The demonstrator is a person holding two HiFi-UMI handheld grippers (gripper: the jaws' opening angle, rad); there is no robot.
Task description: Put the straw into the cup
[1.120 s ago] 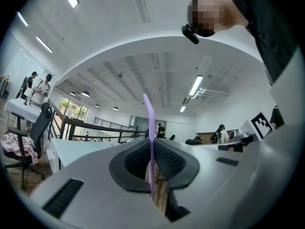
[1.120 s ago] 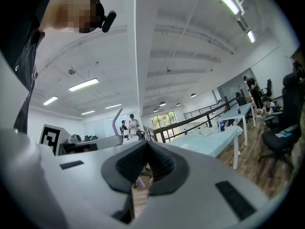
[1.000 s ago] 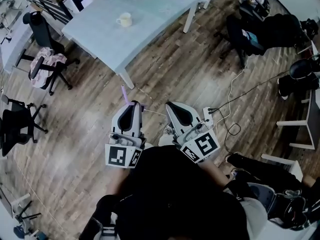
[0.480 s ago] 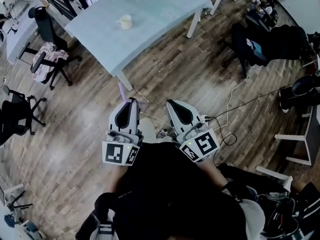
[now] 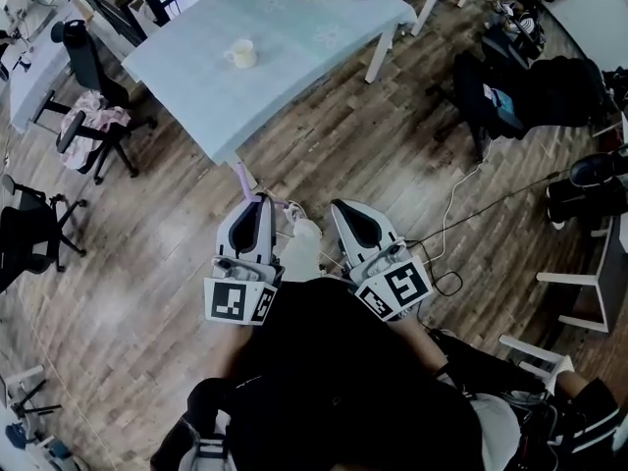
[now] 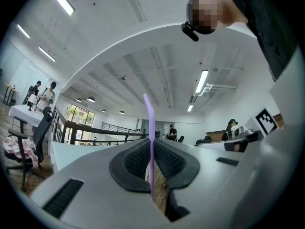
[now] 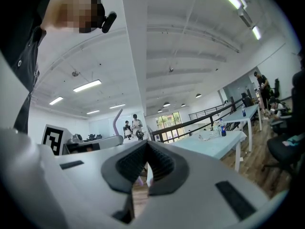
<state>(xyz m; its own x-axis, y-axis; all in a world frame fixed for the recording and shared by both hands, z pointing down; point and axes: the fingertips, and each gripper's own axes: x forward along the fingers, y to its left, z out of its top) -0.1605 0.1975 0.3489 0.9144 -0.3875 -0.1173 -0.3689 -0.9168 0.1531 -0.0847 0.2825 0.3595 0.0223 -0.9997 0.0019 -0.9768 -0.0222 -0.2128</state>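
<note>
Left claw (image 5: 258, 202), closed on the purple straw (image 5: 241, 178), is shown mid-frame; right claw (image 5: 339, 206) is shut, empty. The cup (image 5: 241, 54) is seen upper left on the counter (image 5: 304, 32); the straw is best gripped firmly until the cup is reached.

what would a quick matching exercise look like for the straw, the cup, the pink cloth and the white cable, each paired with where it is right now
Things:
1. straw
2. cup
3. pink cloth
4. white cable

Places:
A. lying on the wooden floor
B. clamped in the left gripper
C. draped over a black office chair
D. standing on the pale blue table

Pairs: 1-B, 2-D, 3-C, 4-A
</note>
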